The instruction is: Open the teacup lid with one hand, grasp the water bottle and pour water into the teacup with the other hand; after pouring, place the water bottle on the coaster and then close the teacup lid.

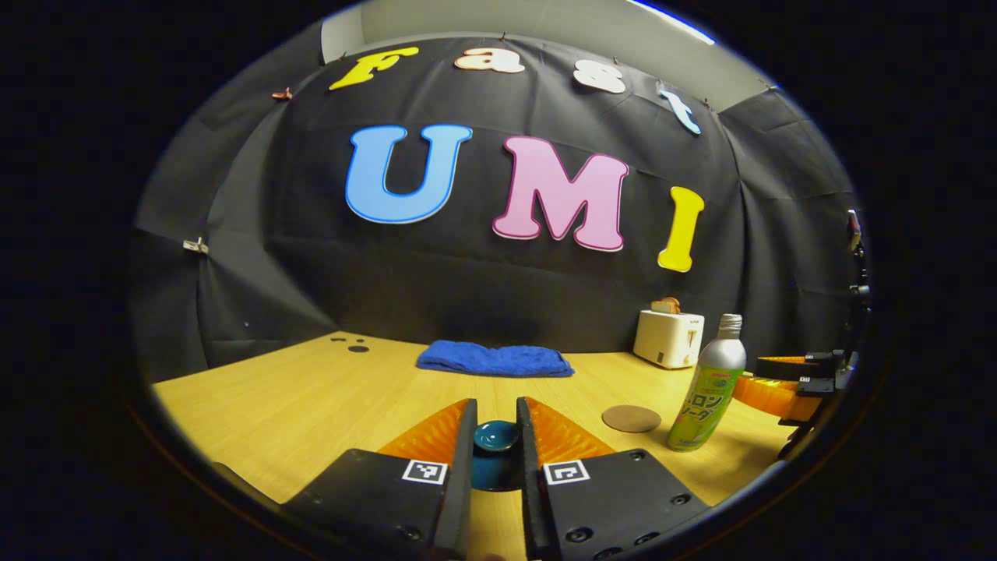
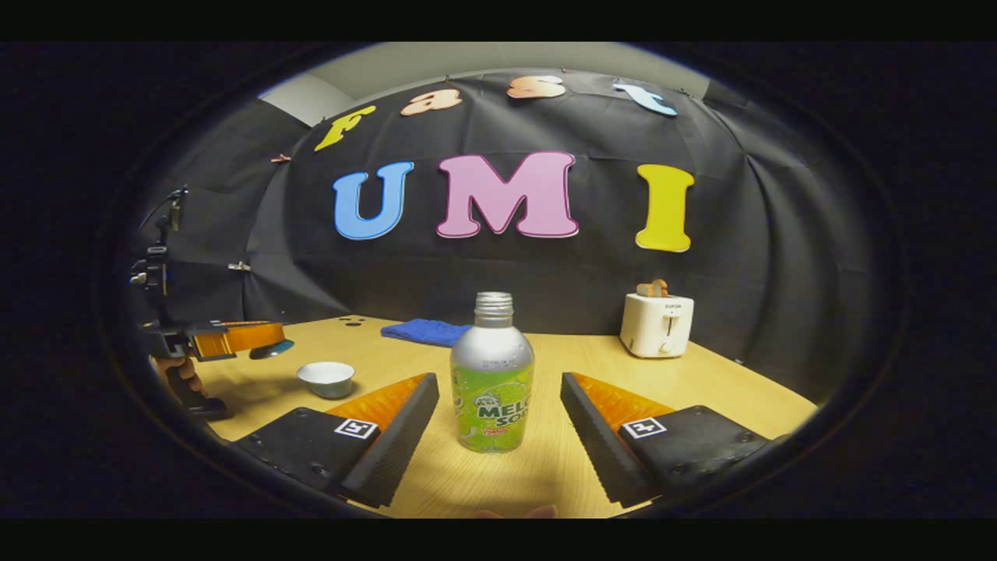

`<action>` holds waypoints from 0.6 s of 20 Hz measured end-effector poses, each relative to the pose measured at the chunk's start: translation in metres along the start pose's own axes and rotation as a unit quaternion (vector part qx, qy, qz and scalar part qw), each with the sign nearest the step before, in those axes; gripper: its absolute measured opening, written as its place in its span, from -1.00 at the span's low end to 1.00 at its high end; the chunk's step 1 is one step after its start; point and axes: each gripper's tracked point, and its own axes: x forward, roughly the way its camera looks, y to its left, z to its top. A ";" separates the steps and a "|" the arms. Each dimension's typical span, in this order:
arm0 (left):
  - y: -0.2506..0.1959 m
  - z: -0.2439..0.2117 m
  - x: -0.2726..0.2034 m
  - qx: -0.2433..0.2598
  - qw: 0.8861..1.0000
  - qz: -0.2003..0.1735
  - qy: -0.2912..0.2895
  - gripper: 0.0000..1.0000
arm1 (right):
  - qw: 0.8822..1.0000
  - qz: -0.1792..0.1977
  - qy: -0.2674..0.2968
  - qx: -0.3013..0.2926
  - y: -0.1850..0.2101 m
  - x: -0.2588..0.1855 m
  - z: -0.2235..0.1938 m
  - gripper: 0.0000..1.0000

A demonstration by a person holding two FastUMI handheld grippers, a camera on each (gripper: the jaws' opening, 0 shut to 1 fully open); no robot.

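Teal lid (image 1: 496,436) sits pinched between the left gripper (image 1: 497,425) fingers at lower centre, lifted clear of the open teacup (image 2: 325,378) at left, while the wide-open, empty right gripper (image 2: 498,425) frames the water bottle (image 2: 492,382), coaster (image 1: 631,418) waiting beside it.

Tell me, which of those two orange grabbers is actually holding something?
The left gripper: its jaws pinch the dark teal teacup lid's round knob. The right gripper stands wide open around the silver-and-green water bottle, touching nothing.
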 end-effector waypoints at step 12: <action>0.050 -0.019 0.006 0.019 0.998 0.048 0.020 -0.38 | 0.999 -0.016 0.050 -0.012 0.011 0.039 -0.028 0.96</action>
